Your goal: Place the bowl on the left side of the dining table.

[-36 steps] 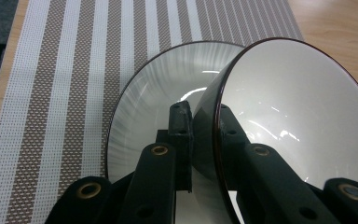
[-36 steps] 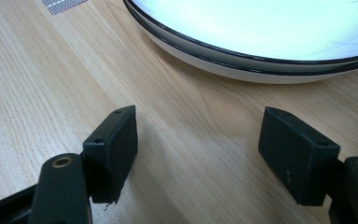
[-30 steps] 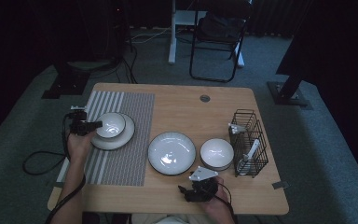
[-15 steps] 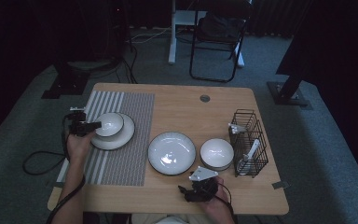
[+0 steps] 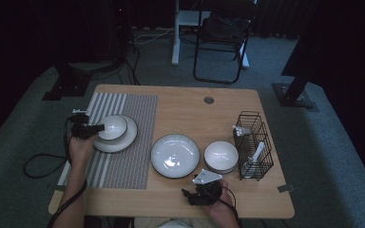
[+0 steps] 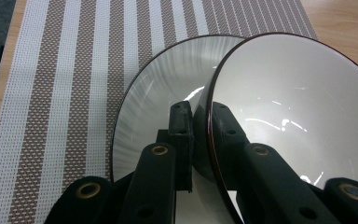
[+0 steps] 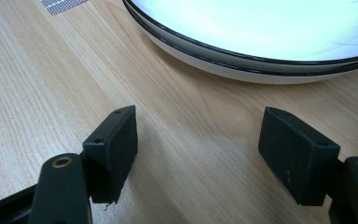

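While clamped on the rim of a small white bowl [image 5: 112,127], with one black pad inside the wall and one outside, sits the left gripper [image 5: 89,129] at the left of the table [image 5: 180,107]. Bowl resting tilted on a white plate [image 5: 123,140], itself lying on the striped placemat [image 5: 128,166]. Seen closer in the left gripper view: bowl [image 6: 298,107] with dark rim pinched between the pads, plate [image 6: 168,84] just behind and beneath it, placemat [image 6: 51,93] around both.

At the near edge, right of centre, right gripper [image 5: 200,194] held low over bare wood, jaws apart with nothing between them. Right gripper [image 7: 198,149] facing a shallow white dish [image 7: 261,32] just beyond its pads, not touching. Same dish [image 5: 175,155] at the table's middle, another white bowl [image 5: 221,156] just to its right, and a black wire rack [image 5: 254,145] with white utensils near the right edge.
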Action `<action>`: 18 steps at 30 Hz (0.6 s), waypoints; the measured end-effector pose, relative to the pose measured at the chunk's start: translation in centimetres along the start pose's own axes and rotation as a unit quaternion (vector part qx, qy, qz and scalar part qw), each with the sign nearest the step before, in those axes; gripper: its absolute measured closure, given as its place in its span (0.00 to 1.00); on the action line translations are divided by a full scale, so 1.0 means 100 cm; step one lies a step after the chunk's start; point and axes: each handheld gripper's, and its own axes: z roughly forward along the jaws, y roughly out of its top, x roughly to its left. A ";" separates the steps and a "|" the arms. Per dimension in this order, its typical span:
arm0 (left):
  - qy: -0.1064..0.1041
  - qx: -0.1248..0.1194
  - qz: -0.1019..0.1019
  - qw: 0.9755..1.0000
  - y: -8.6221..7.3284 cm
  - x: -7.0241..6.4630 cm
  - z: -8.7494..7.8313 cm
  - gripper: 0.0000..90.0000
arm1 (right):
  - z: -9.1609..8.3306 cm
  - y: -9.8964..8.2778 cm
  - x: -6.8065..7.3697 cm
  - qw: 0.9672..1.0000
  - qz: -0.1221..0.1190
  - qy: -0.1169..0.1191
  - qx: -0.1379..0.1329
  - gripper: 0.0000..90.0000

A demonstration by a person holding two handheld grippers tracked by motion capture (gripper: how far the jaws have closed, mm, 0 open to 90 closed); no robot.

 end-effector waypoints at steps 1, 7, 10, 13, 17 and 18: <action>-0.001 0.000 0.000 1.000 0.000 0.000 0.000 0.90 | 0.000 0.000 0.000 1.000 0.000 0.000 0.000 0.31; -0.004 -0.002 0.018 1.000 -0.001 -0.003 0.003 0.74 | 0.000 0.000 0.000 1.000 0.000 0.000 0.000 0.31; -0.003 -0.010 0.019 1.000 0.001 -0.003 0.000 0.72 | 0.000 0.000 0.000 1.000 0.000 0.000 0.000 0.31; 0.001 -0.017 0.024 1.000 0.002 -0.004 -0.004 0.71 | 0.000 0.000 0.000 1.000 0.000 0.000 0.000 0.31; 0.002 -0.032 0.026 0.999 0.004 -0.005 -0.011 0.69 | 0.000 0.000 0.000 1.000 0.000 0.000 0.000 0.31; 0.004 -0.035 0.028 0.999 0.004 -0.006 -0.012 0.69 | 0.000 0.000 0.000 1.000 0.000 0.000 0.000 0.31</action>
